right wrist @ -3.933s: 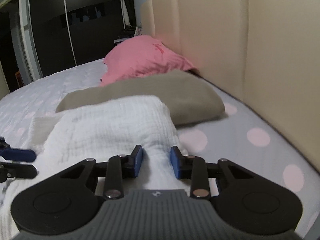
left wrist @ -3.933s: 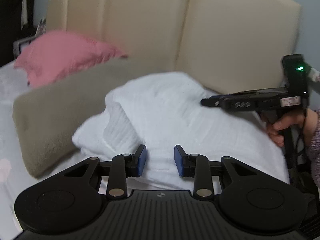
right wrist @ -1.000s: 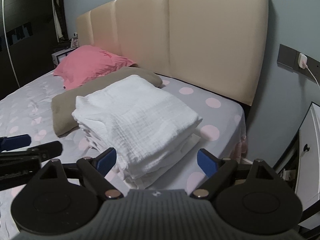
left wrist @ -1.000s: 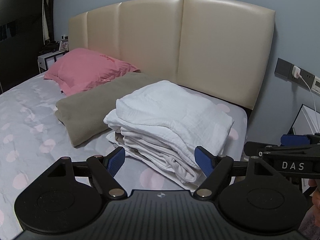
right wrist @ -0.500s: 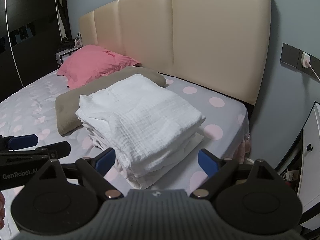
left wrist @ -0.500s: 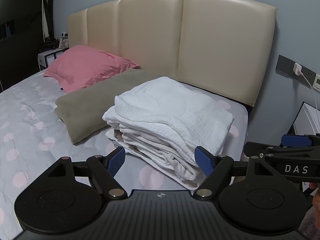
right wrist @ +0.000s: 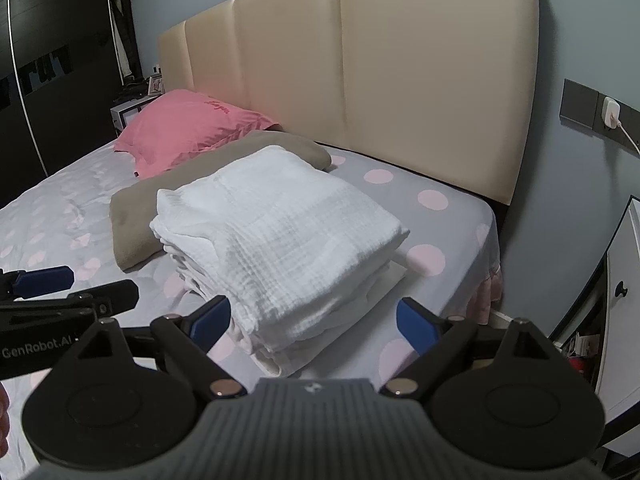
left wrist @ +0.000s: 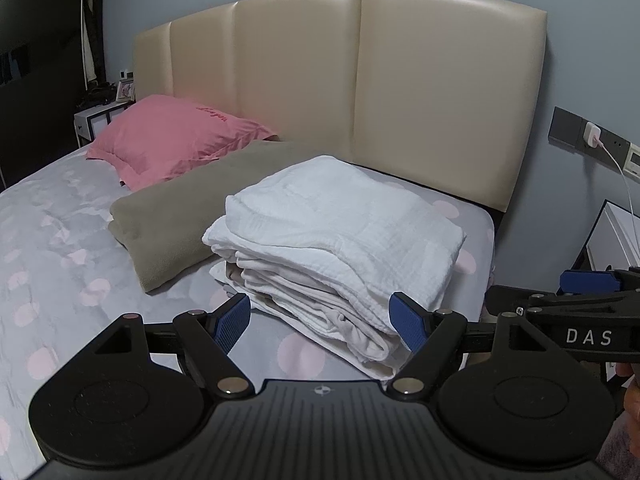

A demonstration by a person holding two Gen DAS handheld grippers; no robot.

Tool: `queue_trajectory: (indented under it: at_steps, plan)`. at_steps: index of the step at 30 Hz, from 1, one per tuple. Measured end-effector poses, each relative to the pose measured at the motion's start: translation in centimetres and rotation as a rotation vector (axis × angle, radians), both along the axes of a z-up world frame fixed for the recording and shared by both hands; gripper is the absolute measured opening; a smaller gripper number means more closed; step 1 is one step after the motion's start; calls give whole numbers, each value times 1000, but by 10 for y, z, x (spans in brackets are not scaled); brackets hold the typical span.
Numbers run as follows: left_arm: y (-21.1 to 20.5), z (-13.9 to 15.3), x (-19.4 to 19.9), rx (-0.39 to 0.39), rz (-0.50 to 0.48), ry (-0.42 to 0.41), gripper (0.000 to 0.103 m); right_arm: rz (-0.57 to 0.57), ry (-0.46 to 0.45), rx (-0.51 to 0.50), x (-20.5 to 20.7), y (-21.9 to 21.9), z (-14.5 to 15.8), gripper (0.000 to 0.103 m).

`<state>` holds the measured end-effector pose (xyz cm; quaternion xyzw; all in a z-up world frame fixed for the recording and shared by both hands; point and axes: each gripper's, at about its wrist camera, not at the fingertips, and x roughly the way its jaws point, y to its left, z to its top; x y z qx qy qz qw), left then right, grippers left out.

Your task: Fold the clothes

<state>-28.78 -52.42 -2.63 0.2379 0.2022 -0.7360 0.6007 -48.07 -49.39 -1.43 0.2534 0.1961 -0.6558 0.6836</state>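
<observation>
Here, both my tools hang short of the bed, holding nothing. My left gripper (left wrist: 320, 322) has its blue pads spread wide apart, empty. My right gripper (right wrist: 312, 320) is likewise spread wide and empty; I see it from the left camera as a black bar at the right edge.

The folded white clothes (left wrist: 336, 236) sit as a neat stack on the grey dotted sheet (left wrist: 60, 248), near the mattress's right-hand corner, several layers showing along the near edge. Top layer is a crinkled white cloth. The stack's left side rests against a flat tan pillow (left wrist: 168, 220), which overlaps a pink pillow (left wrist: 172, 140) farther back. Beige padded headboard (left wrist: 360, 88) behind all of it. Wall socket with a white charger (right wrist: 611, 114) plugged in, to the right.
</observation>
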Motion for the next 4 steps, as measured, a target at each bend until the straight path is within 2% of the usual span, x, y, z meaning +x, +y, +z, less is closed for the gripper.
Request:
queue_trajectory:
  at_steps: [4]
  plan:
    - [0, 1, -1, -2, -2, 2, 76, 1, 0, -4, -1, 1, 0, 91]
